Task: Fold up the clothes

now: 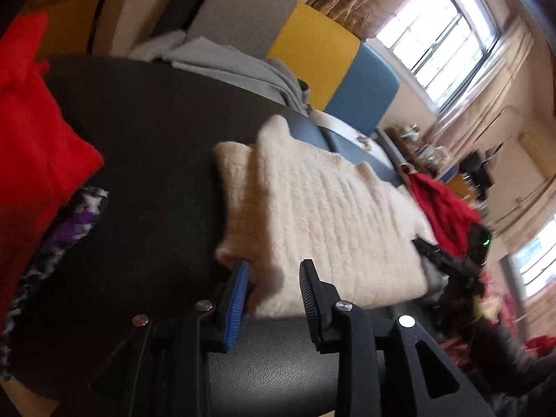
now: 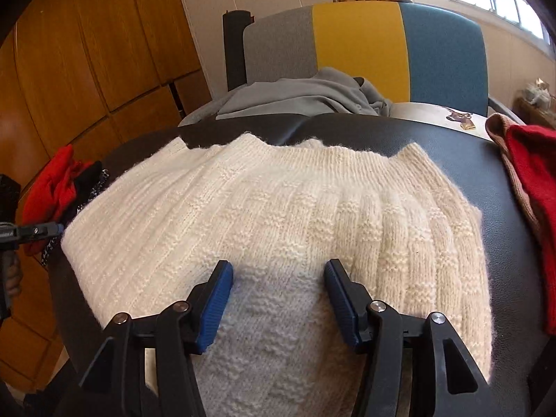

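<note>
The cream sweater (image 2: pixel 271 215) lies flat on the black surface (image 1: pixel 146 146). The right gripper (image 2: pixel 278 299) hovers over it, jaws spread wide; the left gripper (image 1: pixel 274 295), jaws also spread, sits at the sweater's edge.

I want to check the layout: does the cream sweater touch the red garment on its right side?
Apart. The right wrist view shows bare black table between the cream sweater and the red garment.

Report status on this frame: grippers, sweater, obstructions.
Left gripper open at the cream sweater's edge. Right gripper open over its near side. Sweater flat on black surface; red garment lies apart, right.
</note>
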Motion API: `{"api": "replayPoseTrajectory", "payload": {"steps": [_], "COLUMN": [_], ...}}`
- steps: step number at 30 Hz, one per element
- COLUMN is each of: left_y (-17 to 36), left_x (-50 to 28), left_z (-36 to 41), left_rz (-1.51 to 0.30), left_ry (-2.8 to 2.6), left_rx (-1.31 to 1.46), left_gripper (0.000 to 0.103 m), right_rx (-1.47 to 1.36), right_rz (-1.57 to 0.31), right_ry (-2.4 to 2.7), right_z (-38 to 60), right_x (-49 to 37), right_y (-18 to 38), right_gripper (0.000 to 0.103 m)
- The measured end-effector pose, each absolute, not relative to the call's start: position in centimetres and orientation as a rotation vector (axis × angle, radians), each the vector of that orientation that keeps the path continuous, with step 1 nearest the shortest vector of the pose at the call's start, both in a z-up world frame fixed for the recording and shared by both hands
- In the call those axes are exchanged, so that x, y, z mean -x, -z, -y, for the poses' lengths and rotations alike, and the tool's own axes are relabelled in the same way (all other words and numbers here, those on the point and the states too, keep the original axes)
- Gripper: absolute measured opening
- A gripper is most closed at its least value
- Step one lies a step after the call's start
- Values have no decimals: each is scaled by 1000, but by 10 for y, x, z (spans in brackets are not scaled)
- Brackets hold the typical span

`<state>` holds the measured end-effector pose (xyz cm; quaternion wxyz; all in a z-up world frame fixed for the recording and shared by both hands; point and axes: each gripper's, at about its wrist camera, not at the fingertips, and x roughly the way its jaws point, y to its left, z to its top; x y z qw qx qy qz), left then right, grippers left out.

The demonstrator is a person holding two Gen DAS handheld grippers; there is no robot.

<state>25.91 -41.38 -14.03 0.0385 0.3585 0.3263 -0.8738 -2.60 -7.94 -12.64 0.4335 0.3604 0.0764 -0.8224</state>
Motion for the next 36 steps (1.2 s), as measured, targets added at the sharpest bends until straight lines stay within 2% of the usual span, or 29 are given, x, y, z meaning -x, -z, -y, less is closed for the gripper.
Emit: {"api": "replayPoseTrajectory", "payload": {"steps": [3, 5, 6, 10, 18, 20, 26, 30, 33, 36], "left_y": [141, 141, 141, 132, 130, 129, 127, 137, 147, 150], "left_x": [-250, -243, -240, -237, -221, -217, -205, -168, -137, -122], "left_z": [410, 408, 407, 399, 405, 407, 412, 428, 441, 442], "left_rz": [-1026, -1043, -1051, -1043, -998, -987, -953, -977, -996, -963], "left_ry": [2710, 2730, 2740, 2787, 2690, 2665, 2592, 2540, 2497, 2501], "left_rx": [-1130, -1151, -1161, -1169, -1166, -1165, -1160, -1195, -1251, -1299], "left_gripper": [31, 24, 8, 5, 8, 16, 22, 24, 27, 27], "right_rx": [-896, -896, -896, -897, -899, -897, -892, -890, -908, -899], "right_rz": [-193, -190, -186, -183, -143, -145, -137, -134, -138, -121], "right_ry": [2050, 2048, 2046, 2045, 2025, 2025, 2015, 1996, 1966, 1965], "right_z": [87, 90, 89, 88, 83, 84, 83, 85, 88, 87], "right_x": [26, 26, 27, 27, 34, 34, 34, 33, 31, 32], "right_y": [126, 128, 128, 129, 129, 129, 129, 128, 120, 100], "right_gripper": [57, 57, 57, 58, 58, 59, 60, 68, 79, 80]}}
